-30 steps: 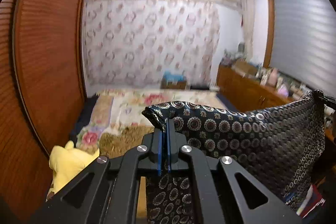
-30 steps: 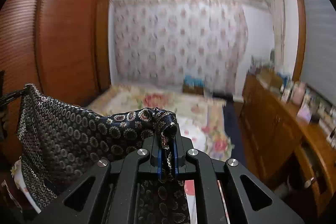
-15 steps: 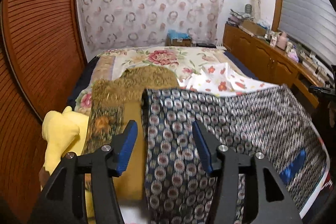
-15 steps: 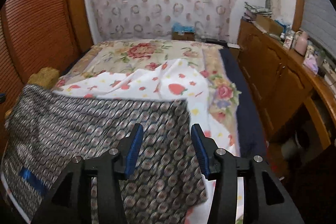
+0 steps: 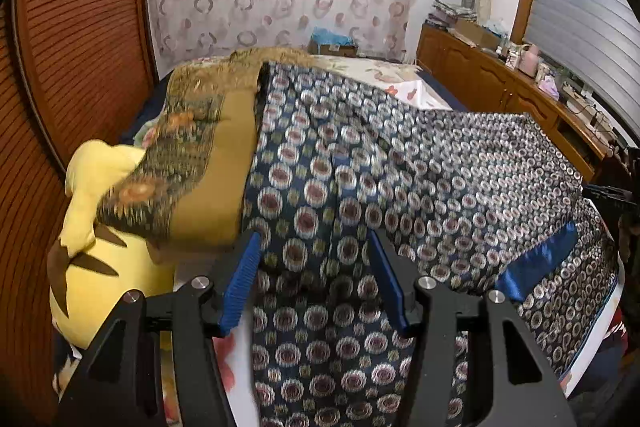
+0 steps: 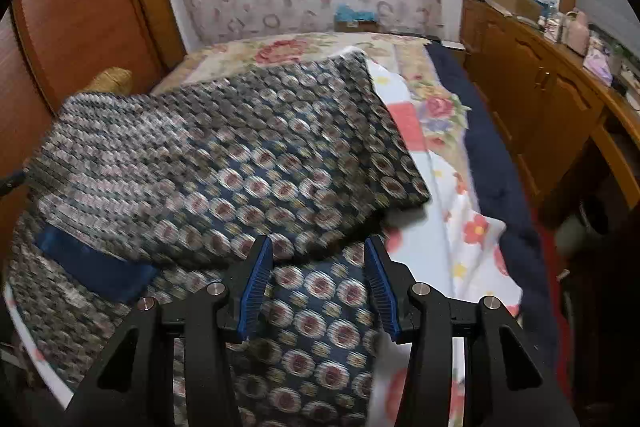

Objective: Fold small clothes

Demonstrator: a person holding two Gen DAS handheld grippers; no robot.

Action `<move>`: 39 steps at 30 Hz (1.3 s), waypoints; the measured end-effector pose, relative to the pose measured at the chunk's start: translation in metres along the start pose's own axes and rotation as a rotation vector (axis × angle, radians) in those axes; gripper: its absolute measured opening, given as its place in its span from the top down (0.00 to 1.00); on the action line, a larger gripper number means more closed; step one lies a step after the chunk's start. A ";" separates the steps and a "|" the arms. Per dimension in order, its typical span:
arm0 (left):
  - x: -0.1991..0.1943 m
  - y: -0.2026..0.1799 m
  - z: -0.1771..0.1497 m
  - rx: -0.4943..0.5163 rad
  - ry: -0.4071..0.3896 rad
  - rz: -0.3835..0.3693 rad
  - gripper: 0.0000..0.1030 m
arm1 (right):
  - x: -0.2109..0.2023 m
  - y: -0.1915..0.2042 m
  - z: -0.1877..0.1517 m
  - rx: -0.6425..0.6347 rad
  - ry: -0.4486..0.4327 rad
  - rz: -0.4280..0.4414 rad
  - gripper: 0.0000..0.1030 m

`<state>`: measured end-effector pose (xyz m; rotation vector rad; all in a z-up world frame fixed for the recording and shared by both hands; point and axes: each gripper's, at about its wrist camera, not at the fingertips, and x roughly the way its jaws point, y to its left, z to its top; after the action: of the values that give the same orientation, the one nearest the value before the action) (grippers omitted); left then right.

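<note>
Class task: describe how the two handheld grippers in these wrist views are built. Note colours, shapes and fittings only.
Both match. The left gripper and right gripper have matte black angular frames with triangular cut-outs, round silver screw heads, and two fingers faced with blue ribbed pads. No cables, markings or sleeves are visible.

The dark navy garment printed with rows of pale circular medallions (image 5: 400, 179) (image 6: 224, 171) lies spread across the bed, its upper layer doubled over the lower one. A plain blue satin band (image 5: 536, 263) (image 6: 92, 267) shows near one edge.
</note>
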<state>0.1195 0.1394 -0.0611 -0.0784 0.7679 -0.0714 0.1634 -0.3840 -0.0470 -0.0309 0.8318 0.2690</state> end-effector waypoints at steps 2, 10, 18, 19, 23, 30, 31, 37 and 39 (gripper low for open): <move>0.002 0.001 -0.005 -0.007 0.010 0.002 0.45 | 0.003 -0.008 -0.001 0.008 -0.002 -0.012 0.52; 0.001 0.004 -0.011 -0.016 0.011 0.020 0.45 | 0.000 -0.021 0.029 -0.003 -0.036 -0.055 0.52; 0.000 0.013 0.000 -0.037 -0.011 0.038 0.45 | 0.042 -0.018 0.051 0.002 -0.005 -0.101 0.58; 0.000 0.015 0.002 -0.040 -0.018 0.040 0.45 | 0.050 -0.012 0.049 0.001 -0.002 -0.107 0.59; 0.001 0.022 0.006 -0.055 -0.036 0.043 0.45 | 0.064 -0.008 0.046 -0.009 0.014 -0.124 0.69; 0.006 0.028 0.007 -0.072 -0.037 0.028 0.45 | 0.070 -0.013 0.053 0.006 0.027 -0.087 0.97; 0.006 0.028 0.007 -0.074 -0.035 0.029 0.45 | 0.066 -0.013 0.053 0.006 0.014 -0.082 0.98; 0.010 0.028 0.007 -0.081 -0.032 0.025 0.45 | 0.038 -0.003 0.061 0.034 -0.059 0.038 0.99; 0.011 0.028 0.008 -0.082 -0.031 0.021 0.51 | 0.024 0.000 0.065 0.055 -0.091 0.094 0.99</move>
<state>0.1338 0.1662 -0.0656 -0.1491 0.7405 -0.0184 0.2261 -0.3704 -0.0201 0.0718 0.7505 0.3337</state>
